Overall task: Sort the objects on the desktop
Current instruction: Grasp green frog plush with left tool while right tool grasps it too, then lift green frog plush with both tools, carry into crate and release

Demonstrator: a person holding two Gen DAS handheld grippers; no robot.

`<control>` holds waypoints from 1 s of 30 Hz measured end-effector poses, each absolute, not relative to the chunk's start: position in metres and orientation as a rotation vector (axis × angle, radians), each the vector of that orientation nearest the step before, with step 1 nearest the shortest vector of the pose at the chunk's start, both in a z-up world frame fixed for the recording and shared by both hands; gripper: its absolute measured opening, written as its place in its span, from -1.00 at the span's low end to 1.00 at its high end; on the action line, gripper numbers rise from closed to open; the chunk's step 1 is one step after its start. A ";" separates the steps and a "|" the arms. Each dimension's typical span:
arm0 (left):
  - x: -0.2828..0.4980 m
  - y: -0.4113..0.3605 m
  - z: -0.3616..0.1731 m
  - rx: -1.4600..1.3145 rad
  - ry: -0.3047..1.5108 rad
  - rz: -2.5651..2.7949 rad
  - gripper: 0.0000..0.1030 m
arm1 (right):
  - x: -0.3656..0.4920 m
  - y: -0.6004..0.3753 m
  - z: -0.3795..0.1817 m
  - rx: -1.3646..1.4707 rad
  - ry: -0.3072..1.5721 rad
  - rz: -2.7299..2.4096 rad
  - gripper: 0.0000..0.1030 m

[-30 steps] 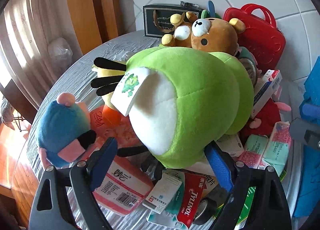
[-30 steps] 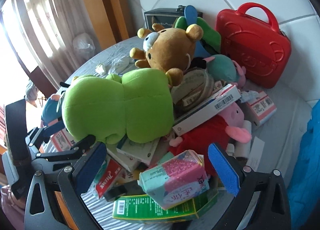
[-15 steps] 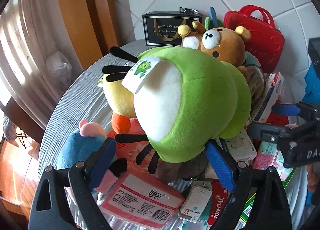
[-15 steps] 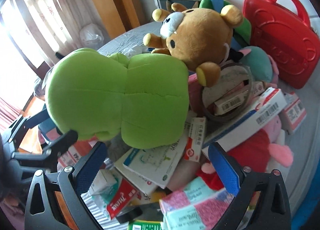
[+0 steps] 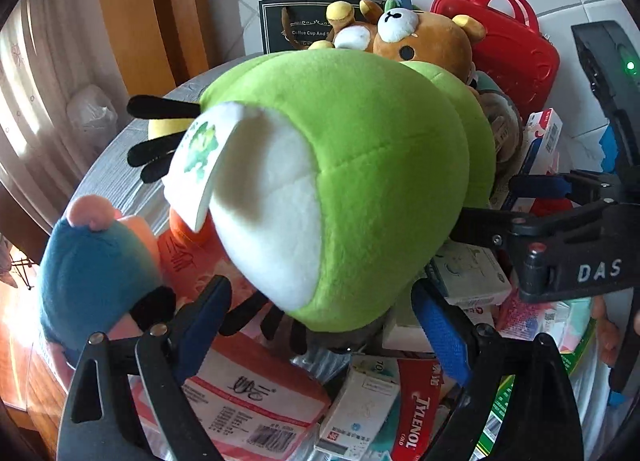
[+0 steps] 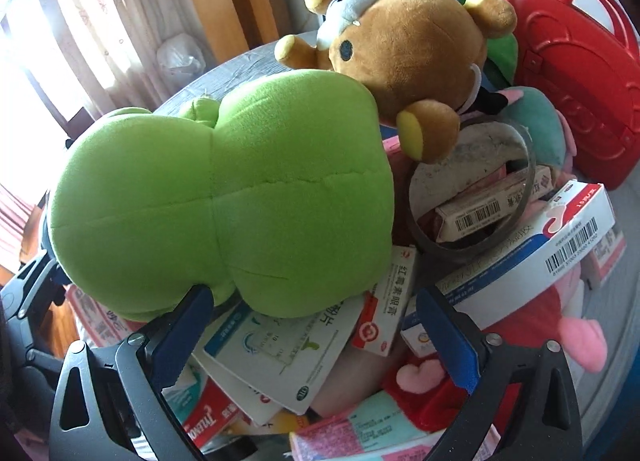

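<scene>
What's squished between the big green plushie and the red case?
The brown teddy bear sits between the green plushie and the red case; behind it hides a green-and-blue toy. The right wrist view shows it best.

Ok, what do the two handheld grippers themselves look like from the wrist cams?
Both match: the left gripper and right gripper have black skeletal frames with cut-out slots and silver pivot screws, and jaws faced with blue pads. From the left cam, the right one's body shows white "DAS" lettering and a green light.
</scene>
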State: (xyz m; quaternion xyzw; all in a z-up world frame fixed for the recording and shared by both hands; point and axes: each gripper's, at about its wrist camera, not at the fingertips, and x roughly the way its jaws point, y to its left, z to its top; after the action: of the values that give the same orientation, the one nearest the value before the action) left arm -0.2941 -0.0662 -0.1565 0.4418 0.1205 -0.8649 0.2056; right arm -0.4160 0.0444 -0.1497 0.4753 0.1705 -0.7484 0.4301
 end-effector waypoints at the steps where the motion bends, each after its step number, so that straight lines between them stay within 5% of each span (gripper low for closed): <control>1: -0.293 -0.065 -0.154 1.216 0.338 -2.407 0.79 | -0.416 0.046 -0.151 1.188 0.424 -1.865 0.99; 11: -0.321 -0.081 -0.172 1.167 0.331 -2.328 0.79 | -0.431 0.040 -0.158 1.156 0.461 -1.823 0.99; 13: -0.321 -0.088 -0.171 1.144 0.328 -2.344 0.61 | -0.433 0.036 -0.159 1.148 0.439 -1.816 0.95; 15: -0.324 -0.091 -0.169 1.157 0.332 -2.371 0.26 | -0.430 0.033 -0.159 1.131 0.401 -1.774 -0.03; 30: -0.292 -0.087 -0.122 1.069 0.251 -2.445 -0.03 | -0.396 0.066 -0.125 1.050 0.314 -1.763 -0.71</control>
State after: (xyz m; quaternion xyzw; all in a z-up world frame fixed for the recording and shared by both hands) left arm -0.2924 -0.0871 -0.1221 0.3882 0.0913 -0.8881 0.2286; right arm -0.3956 0.0660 -0.1252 0.4356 0.1304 -0.7316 0.5080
